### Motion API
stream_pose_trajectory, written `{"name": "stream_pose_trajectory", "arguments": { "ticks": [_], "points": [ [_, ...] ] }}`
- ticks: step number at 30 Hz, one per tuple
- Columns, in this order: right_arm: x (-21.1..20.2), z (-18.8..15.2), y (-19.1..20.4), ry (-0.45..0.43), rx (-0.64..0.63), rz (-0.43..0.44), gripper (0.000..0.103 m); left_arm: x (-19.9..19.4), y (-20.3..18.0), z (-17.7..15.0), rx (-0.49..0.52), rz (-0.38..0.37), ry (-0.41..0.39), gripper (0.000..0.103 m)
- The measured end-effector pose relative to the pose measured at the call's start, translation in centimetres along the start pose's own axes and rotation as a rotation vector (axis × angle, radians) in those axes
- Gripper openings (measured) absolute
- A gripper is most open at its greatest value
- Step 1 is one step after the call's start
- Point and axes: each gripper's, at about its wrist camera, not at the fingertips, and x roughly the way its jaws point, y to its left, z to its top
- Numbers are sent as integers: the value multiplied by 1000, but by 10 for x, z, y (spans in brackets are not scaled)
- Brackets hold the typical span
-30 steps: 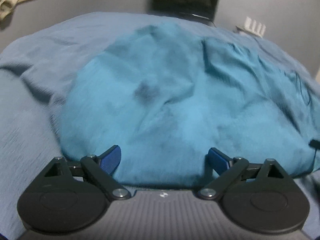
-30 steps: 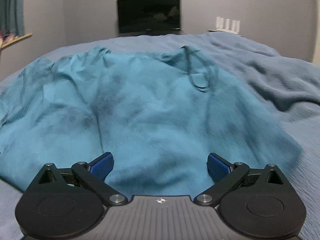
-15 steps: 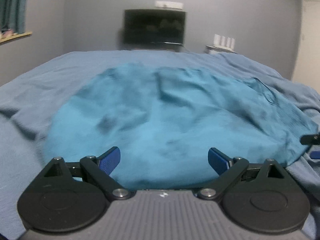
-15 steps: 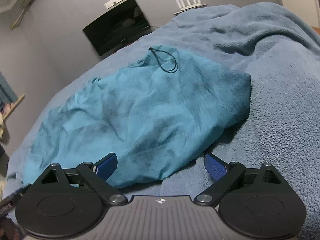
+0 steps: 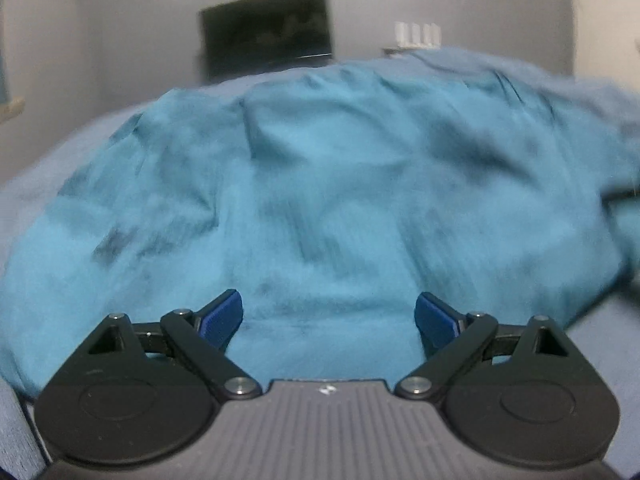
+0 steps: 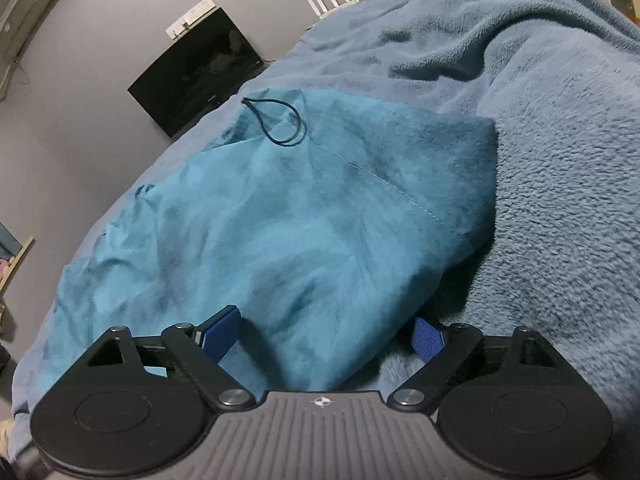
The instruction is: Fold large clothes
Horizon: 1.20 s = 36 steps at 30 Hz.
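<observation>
A large teal garment [image 5: 340, 184] lies crumpled across a bed covered with a fuzzy blue-grey blanket [image 6: 560, 168]. In the left wrist view the cloth fills most of the frame, blurred, with folds and dark mottled patches running over it. The left tool [image 5: 329, 316] hangs low over the near edge of the garment, its two blue pads [image 5: 222, 314] set wide apart; the teal fabric shows between and beyond them, but neither pad presses on it, so the tool is open and holds nothing.

In the right wrist view the scene is tilted. The garment's right side ends in a straight stitched seam [image 6: 400, 192] that runs toward a corner, and a thin dark loop of cord [image 6: 280, 124] lies on the cloth near its far end. The right tool [image 6: 324, 334] sits at the near corner of the garment: its jaws are closing, with the corner of the fabric between them. The left-hand pad [image 6: 220, 332] is over the cloth, while the other pad is beside the fabric's edge, over the blanket. The pads do not yet pinch the cloth.

Beyond the bed stands a dark flat screen [image 6: 196, 68] against a grey wall [image 6: 100, 40], with a white box [image 6: 188, 20] on top of it and a white router with upright antennas [image 6: 332, 0] to its right
</observation>
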Motion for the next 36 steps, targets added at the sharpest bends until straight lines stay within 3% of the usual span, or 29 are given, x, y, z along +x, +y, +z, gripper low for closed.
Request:
{"name": "stream_pose_trajectory", "arguments": {
  "ticks": [11,13,17,20,22,24,26,31,36],
  "points": [
    [18,24,-32,-123,275,111,77,1,14,-3,-58,-49,-33,94],
    [17,27,-30,-141,260,110,55,-1,14,-3,-65,-51,-38,94],
    [-5,26,-6,-189,118,166,36,-3,16,-3,-83,-61,-34,94],
    [-9,35,7,-205,31,239,37,-4,15,-3,-89,-59,-33,94],
    [1,43,2,-180,68,249,53,-5,16,0,-105,-57,-37,94],
    [16,48,-10,-131,150,230,60,-8,14,5,-115,-47,-49,95],
    [26,48,-21,-108,237,225,59,-8,12,18,-113,-25,-67,94],
    [26,50,-22,-92,255,225,21,8,15,77,-131,33,-132,95],
    [19,51,-10,-96,184,266,17,59,22,135,-127,153,-110,95]
  ]
}}
